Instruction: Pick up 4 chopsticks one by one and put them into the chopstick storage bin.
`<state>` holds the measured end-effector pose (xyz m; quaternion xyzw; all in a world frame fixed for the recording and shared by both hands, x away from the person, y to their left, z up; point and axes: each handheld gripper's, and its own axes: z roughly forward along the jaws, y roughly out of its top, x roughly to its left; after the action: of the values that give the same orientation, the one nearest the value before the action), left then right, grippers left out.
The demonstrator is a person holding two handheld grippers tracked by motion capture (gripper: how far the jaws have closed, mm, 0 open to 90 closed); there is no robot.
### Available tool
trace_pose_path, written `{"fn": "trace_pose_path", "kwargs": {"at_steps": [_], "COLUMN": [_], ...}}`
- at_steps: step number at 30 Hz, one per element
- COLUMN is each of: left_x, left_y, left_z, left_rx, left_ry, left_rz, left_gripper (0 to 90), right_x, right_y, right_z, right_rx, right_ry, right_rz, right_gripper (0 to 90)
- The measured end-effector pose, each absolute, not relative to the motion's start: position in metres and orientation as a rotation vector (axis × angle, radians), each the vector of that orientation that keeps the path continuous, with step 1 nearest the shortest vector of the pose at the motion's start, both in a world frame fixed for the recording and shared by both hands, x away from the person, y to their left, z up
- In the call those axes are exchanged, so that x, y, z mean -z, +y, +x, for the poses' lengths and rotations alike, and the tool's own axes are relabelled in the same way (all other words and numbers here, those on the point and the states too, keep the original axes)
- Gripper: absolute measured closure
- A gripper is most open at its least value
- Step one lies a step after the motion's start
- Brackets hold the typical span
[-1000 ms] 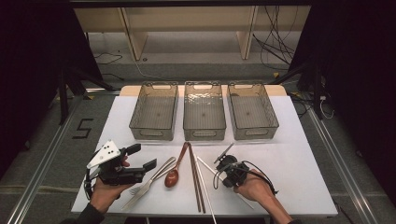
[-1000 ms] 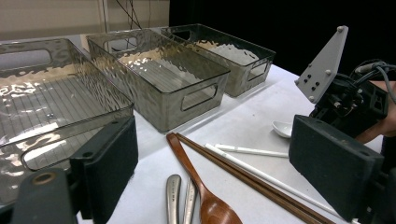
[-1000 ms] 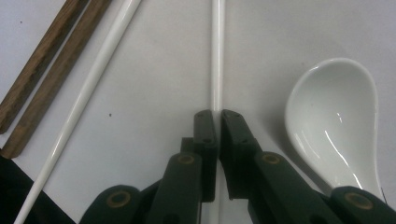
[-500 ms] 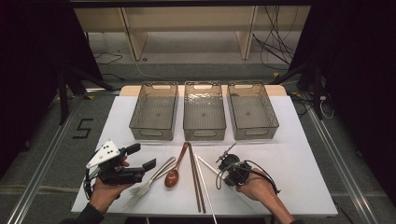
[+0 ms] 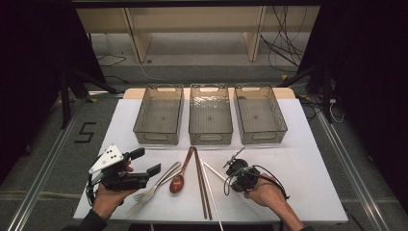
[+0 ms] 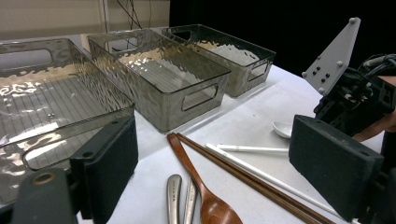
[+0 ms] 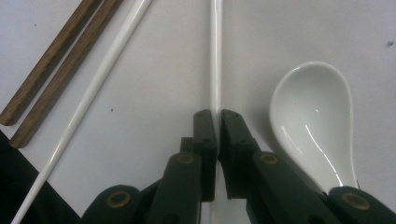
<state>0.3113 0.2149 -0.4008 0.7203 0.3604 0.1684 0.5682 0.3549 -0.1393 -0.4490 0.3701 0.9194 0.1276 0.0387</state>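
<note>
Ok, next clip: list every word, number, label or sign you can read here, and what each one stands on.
"5": dark figure marked on the grey floor, left of the table in the high view.
Nothing else: the three clear bins, the cutlery and the grippers carry no readable text or brand in any view.

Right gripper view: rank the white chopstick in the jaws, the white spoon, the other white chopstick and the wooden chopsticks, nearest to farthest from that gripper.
1. White chopstick, pinched in the right gripper.
2. White spoon, just right of the jaws.
3. Other white chopstick, slanting at left.
4. Wooden chopsticks, far left.
</note>
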Motion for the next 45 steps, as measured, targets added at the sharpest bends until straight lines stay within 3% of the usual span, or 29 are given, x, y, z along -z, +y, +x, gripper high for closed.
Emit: {"fn": "trace_pose_path", "kwargs": {"at_steps": [45], "left_x": [0.401], "left_y": [0.215], "left_z": [0.311], "left_rx": [-0.396], "left_ry": [0.846], "left_rz": [1.7], "left_gripper": [15.2], "right_x": [0.423], "right_y": [-0.154], "right_z": [0.356], "right_rx": [-0.593], "right_ry": [2.754], "right_rz": [1.167], "right_gripper": [86.4]}}
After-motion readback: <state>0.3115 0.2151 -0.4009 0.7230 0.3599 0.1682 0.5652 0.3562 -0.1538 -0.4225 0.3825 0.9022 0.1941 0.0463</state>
